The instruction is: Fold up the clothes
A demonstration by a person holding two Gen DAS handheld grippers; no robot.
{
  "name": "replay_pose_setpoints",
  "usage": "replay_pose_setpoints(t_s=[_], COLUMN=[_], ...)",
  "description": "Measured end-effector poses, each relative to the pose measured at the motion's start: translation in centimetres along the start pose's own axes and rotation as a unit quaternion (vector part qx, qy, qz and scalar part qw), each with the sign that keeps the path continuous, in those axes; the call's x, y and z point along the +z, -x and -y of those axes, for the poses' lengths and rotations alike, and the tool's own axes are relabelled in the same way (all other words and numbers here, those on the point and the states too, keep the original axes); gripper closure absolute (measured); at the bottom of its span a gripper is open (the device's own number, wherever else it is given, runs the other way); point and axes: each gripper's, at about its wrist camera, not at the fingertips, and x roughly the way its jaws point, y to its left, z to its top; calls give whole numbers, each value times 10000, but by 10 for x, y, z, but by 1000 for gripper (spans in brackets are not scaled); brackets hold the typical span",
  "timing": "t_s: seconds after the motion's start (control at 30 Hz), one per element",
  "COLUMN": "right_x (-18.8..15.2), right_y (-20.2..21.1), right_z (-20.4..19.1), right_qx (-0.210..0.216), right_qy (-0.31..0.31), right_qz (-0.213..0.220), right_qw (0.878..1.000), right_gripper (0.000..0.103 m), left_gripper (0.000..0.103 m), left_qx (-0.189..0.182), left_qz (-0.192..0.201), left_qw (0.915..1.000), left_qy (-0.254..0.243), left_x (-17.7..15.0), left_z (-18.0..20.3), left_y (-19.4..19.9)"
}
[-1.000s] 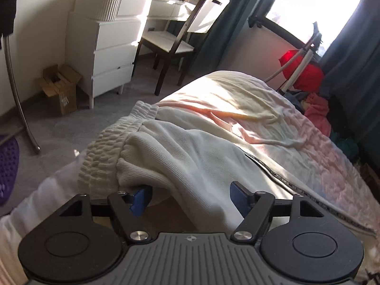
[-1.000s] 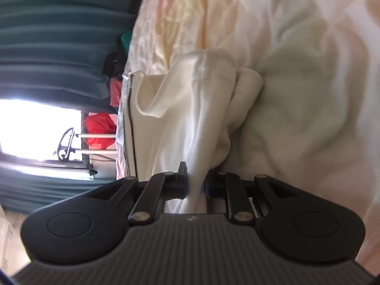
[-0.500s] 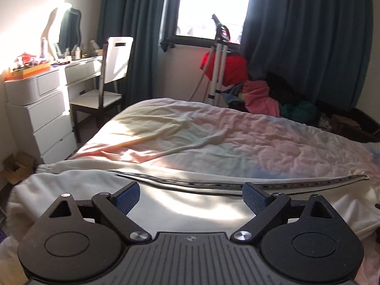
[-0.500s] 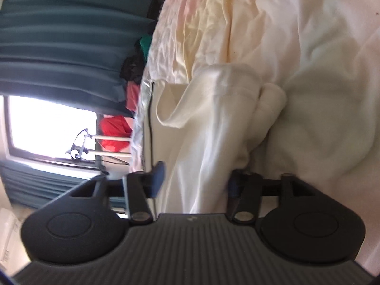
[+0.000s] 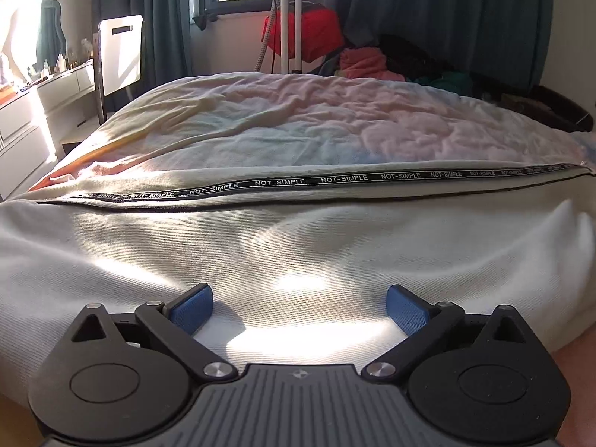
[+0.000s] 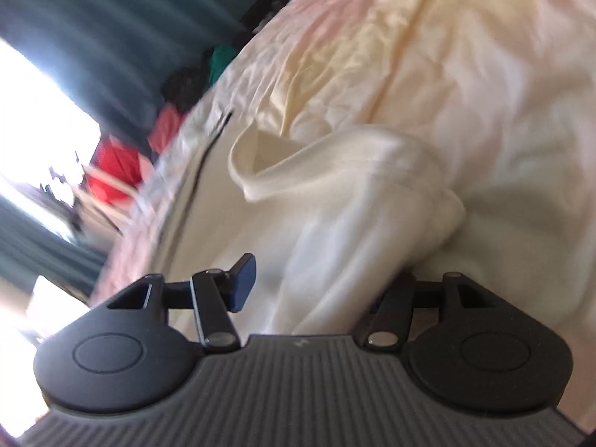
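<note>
Cream trousers (image 5: 298, 238) with a black "NOT-SIMPLE" side stripe (image 5: 335, 180) lie flat across the near edge of the bed. My left gripper (image 5: 300, 309) is open, low over the middle of the trouser leg, with nothing between its blue pads (image 5: 190, 307). In the right wrist view the trousers' hem end (image 6: 335, 201) lies bunched on the bedspread. My right gripper (image 6: 327, 279) is open with the cloth lying between its spread jaws; its right pad is hidden under the cloth.
The bed has a rumpled pastel bedspread (image 5: 316, 119). Beyond it stand a red bag on a metal stand (image 5: 301, 33), a heap of clothes (image 5: 365, 63), dark curtains and a window. A white chair (image 5: 119, 52) and white drawers (image 5: 33, 119) stand at the left.
My right gripper opened and let go of the trouser hem, then tilted. My left gripper swung from the waistband end to face squarely across the leg and bed.
</note>
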Motion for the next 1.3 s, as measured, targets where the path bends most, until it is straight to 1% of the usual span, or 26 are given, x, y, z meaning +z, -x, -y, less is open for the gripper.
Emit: replay_pose_setpoints(t_s=[0.07, 0.1, 0.2, 0.23, 0.27, 0.3, 0.33, 0.4, 0.43, 0.5, 0.53, 0.6, 0.63, 0.67, 0.7, 0.73, 0.77, 0.8, 0.87, 0.93, 1.0, 1.03, 1.07, 1.13, 1.2, 1.3], right_x=[1, 3, 12, 14, 15, 14, 15, 10, 8, 6, 8, 10, 11, 11, 11, 11, 9, 8, 7, 5, 3, 3, 4, 14, 24, 32], right_y=[-3, -3, 1, 4, 5, 6, 4, -7, -10, -6, -2, 5, 6, 4, 3, -1, -6, -10, -12, -12, -7, -3, 1, 8, 14, 33], right_z=[-3, -2, 3, 4, 4, 6, 10, 26, 35, 41, 37, 32, 32, 33, 35, 37, 38, 36, 20, -1, -15, -20, -22, -14, -13, -23], right_qx=[-16, 103, 964, 1175, 1198, 989, 629, -50, -122, 100, 223, 659, 855, 922, 924, 823, 736, 647, 452, 248, 134, 64, 25, 67, 179, 281], right_qy=[48, -118, -754, -932, -1082, -1188, -1298, -1705, -1948, -2205, -2152, -2050, -2069, -2103, -2135, -2128, -2057, -1877, -1152, -560, -205, -47, -3, -290, -445, -338], right_qz=[99, 176, 576, 756, 956, 1074, 1022, 601, 449, 524, 594, 756, 723, 622, 499, 326, 129, -24, -151, -197, -86, 17, 110, 275, 508, 862], right_qw=[9999, 9997, 9908, 9858, 9822, 9821, 9843, 9835, 9797, 9739, 9745, 9736, 9719, 9713, 9713, 9731, 9758, 9801, 9922, 9979, 9997, 10000, 9999, 9992, 9976, 9953], right_gripper=[42, 42, 42, 43, 45, 48, 58, 74, 83, 85, 85, 84, 83, 79, 77, 68, 62, 63, 64, 62, 66, 82, 90, 94, 94, 94], left_gripper=[1, 1, 1, 1, 1, 1, 1, 1, 1, 1, 1, 1, 1, 1, 1, 1, 1, 1, 1, 0, 0, 0, 0, 1, 2, 3], left_qx=[-7, -10, -20, -26, -32, -40, -47, -60, -68, -68, -63, -57, -56, -52, -46, -41, -35, -26, -3, 19, 31, 35, 21, -27, -45, -42], left_qz=[27, 41, 61, 60, 58, 55, 50, 40, 38, 39, 42, 48, 51, 52, 53, 54, 55, 52, 46, 40, 28, 21, 11, -9, -10, 80], left_qw=[10000, 10000, 10000, 10000, 10000, 10000, 10000, 10000, 10000, 10000, 10000, 10000, 10000, 10000, 10000, 10000, 10000, 10000, 10000, 9999, 9999, 9999, 9999, 10000, 10000, 9992], left_qy=[-13, -26, -37, -29, -20, -15, -11, 10, 23, 21, 7, -15, -22, -27, -33, -39, -45, -57, -86, -114, -150, -155, -131, -52, 64, 393], left_x=[0, 0, 1, 1, 1, 2, 2, 3, 3, 3, 3, 3, 3, 3, 3, 3, 3, 3, 4, 4, 4, 3, 4, 6, 9, 17], left_z=[-1, -1, -1, -1, -2, -2, -2, -3, -3, -3, -3, -2, -2, -1, -1, -1, 0, 0, 1, 3, 3, 3, 3, 0, -6, -21], left_y=[0, 0, 0, 0, 0, 0, 0, 0, 0, 0, 0, 0, 0, 1, 1, 1, 1, 1, 0, 0, 0, 0, 0, 3, 7, 22])
